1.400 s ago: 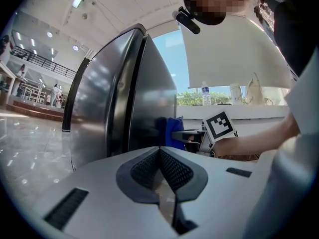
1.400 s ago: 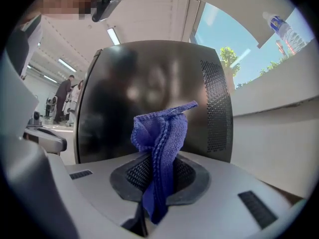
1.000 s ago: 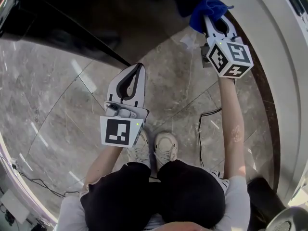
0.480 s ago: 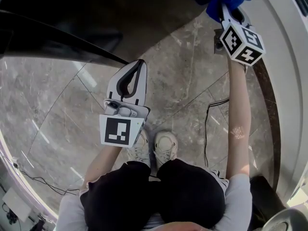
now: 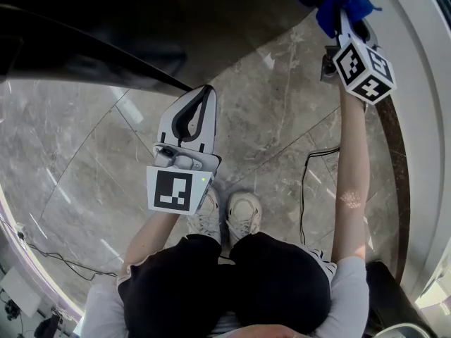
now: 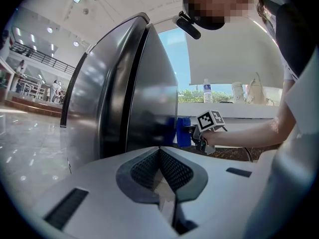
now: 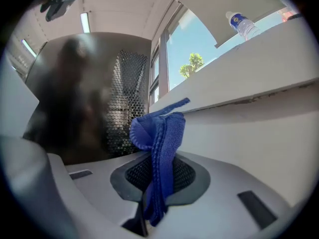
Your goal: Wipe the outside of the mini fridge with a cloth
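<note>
Wiping seems midway: the right gripper (image 7: 154,183) pinches the blue cloth (image 7: 160,133) at the mini fridge's (image 6: 124,93) rear edge, the left gripper (image 6: 160,156) sits pressed together and empty beside it, and other faces are likely left.

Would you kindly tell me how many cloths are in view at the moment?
1: a blue cloth clamped in the right gripper, at the mini fridge's side. The left gripper is shut on nothing. Others could be hidden out of view.

Bright daylight admitted through window (image 7: 185,51) at right. Glare streaks noted on polished floor (image 5: 84,164); ceiling lamps mirrored on mini fridge (image 6: 117,91). Fridge face blurred in right gripper view. Fisheye distortion and dark corners recorded in both gripper views.
</note>
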`<state>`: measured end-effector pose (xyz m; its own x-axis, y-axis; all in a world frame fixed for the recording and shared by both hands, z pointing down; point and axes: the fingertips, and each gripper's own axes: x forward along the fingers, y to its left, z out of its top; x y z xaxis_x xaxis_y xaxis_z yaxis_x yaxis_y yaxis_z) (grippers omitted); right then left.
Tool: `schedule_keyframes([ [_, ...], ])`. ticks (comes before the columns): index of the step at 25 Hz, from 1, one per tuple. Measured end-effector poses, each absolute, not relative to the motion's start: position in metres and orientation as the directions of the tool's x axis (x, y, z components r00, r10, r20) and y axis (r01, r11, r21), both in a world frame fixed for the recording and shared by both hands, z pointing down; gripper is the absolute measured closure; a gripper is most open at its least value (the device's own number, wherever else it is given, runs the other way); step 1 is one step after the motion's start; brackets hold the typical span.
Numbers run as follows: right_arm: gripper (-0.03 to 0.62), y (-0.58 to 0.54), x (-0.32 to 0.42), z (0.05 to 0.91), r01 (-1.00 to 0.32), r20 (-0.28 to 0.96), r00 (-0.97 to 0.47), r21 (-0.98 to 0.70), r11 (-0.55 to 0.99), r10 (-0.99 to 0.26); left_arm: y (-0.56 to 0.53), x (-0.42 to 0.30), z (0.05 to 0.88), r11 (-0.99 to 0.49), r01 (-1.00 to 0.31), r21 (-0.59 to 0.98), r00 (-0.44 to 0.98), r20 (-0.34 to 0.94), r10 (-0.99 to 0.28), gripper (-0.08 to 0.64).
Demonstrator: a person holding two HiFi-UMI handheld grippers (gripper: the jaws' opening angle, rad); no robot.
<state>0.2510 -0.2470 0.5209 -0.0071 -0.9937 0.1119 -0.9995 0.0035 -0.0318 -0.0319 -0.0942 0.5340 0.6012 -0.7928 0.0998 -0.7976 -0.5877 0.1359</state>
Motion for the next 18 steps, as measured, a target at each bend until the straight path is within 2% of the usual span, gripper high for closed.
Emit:
schedule_keyframes([
  [3, 0.517, -0.219, 0.229, 0.517, -0.997, 0.076, -0.068, -0.042, 0.065, -0.995, -0.093, -0.035, 0.532, -0.583, -0.801, 0.139, 0.597, 0.097, -0.797, 0.555],
  [10, 0.517, -0.152, 0.131, 0.521, -0.943, 0.05, -0.312, -0.141, 0.302, -0.949, -0.087, -0.039, 0.527, -0.574, -0.808, 0.136, 0.586, 0.085, -0.806, 0.555],
  [18, 0.517, -0.099, -0.004, 0.563, -0.746, 0.044, -0.645, -0.253, 0.616, -0.763, -0.08, -0.062, 0.521, -0.535, -0.84, 0.093, 0.542, 0.084, -0.836, 0.555],
])
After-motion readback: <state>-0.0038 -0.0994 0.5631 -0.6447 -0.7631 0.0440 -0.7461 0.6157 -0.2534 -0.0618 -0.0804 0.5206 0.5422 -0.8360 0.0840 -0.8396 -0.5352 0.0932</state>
